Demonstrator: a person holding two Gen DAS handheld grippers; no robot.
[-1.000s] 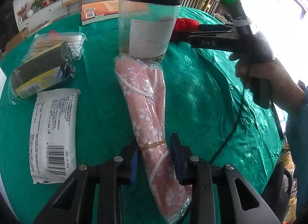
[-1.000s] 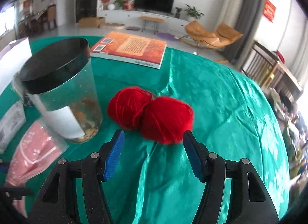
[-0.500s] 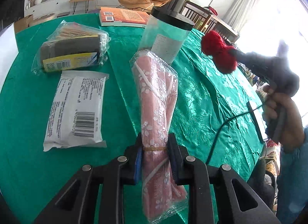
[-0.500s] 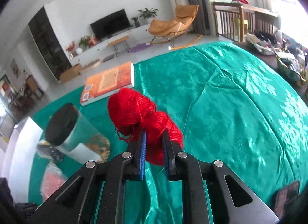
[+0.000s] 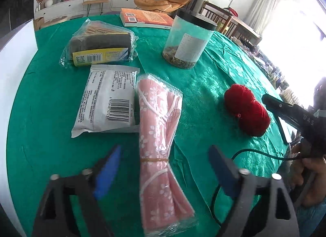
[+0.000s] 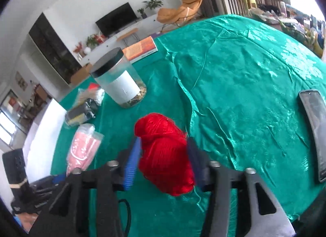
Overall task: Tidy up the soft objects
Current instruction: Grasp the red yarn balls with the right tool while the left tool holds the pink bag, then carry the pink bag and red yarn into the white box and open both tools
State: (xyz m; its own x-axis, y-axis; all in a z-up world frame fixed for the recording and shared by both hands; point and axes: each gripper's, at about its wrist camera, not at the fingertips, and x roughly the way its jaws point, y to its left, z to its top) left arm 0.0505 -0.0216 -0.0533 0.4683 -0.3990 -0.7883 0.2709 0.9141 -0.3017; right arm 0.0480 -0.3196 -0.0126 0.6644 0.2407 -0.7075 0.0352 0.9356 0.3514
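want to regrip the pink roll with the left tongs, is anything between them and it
Nothing visible. The pink roll lies on the green tablecloth right between the left tongs, whose jaws are opening and clear of it. The white packet touches the roll's far end, away from the rubber-banded part.

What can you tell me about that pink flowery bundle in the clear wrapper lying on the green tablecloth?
The pink floral cloth bundle looks like soft fabric with small white blossoms, folded long and sealed in a clear plastic sleeve. A thin rubber band cinches it near the lower third. It lies flat on the green tablecloth, its side overlapping the edge of the white barcoded packet. The left gripper straddles it with jaws opening; neither blue pad touches it.
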